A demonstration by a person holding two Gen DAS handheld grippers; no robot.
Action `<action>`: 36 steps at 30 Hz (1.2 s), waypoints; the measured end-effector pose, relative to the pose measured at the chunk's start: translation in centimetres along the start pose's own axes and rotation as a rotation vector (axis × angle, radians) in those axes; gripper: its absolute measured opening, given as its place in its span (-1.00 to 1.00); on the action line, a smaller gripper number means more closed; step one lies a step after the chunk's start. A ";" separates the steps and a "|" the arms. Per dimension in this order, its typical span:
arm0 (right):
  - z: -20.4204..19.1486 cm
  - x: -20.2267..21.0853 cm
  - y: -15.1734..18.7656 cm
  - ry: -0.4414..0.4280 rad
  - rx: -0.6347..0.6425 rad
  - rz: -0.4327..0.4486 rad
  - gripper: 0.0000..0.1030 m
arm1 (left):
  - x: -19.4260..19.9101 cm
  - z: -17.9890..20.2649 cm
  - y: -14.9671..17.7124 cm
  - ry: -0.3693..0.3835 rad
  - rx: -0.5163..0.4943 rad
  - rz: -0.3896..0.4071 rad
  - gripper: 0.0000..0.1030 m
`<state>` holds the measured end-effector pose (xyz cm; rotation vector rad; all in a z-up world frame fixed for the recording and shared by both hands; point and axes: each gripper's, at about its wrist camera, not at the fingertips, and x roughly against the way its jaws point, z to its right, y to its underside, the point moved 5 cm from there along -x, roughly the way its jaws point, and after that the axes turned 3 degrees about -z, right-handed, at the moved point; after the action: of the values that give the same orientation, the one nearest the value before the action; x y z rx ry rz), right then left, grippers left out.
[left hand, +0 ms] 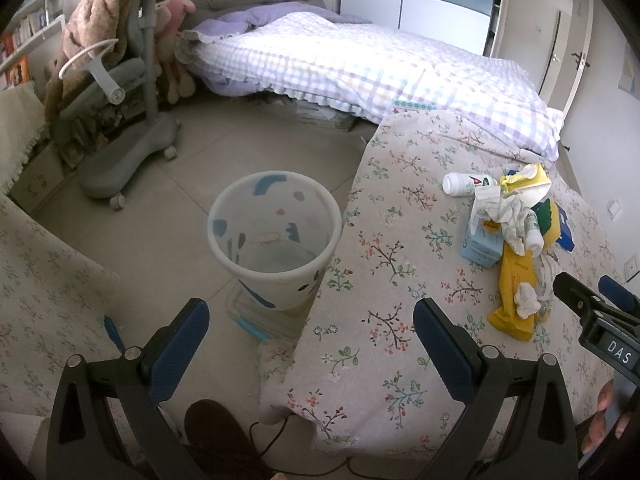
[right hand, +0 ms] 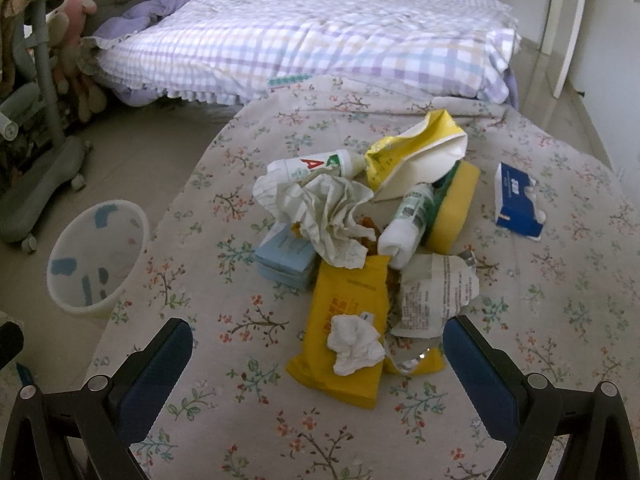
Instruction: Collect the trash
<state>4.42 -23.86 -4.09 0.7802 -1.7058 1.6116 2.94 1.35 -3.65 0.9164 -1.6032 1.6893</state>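
A heap of trash lies on the floral-covered table (right hand: pixel 224 364): a crumpled paper (right hand: pixel 324 208), a yellow packet (right hand: pixel 348 304) with a white tissue wad (right hand: pixel 352 344) on it, two white bottles (right hand: pixel 304 166) (right hand: pixel 404 228), a torn yellow-white bag (right hand: pixel 416 152), a printed wrapper (right hand: pixel 436 292), a light blue box (right hand: pixel 284 260) and a blue carton (right hand: pixel 516 200). My right gripper (right hand: pixel 316 348) is open, just short of the tissue. My left gripper (left hand: pixel 312 332) is open, over the table's edge near the white bin (left hand: pixel 276 236). The bin (right hand: pixel 96 256) stands on the floor, left of the table.
A bed with a checked quilt (left hand: pixel 360 64) runs behind the table. A grey wheeled chair (left hand: pixel 120 120) draped with a blanket stands at the left, with stuffed toys by it. Tiled floor (left hand: pixel 200 148) lies between chair and table. A cable trails by the table's near corner.
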 end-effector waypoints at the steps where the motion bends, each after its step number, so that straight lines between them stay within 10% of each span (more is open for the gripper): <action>1: 0.0 0.0 0.0 0.001 0.001 -0.001 1.00 | 0.0 0.0 0.0 0.000 -0.001 0.001 1.00; 36: -0.1 1.0 -0.4 0.014 0.010 0.016 1.00 | 0.9 -0.9 -0.7 0.004 0.006 0.026 1.00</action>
<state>4.14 -23.78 -3.06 0.7599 -1.6996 1.6341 2.91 2.24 -2.54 0.8982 -1.6151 1.7138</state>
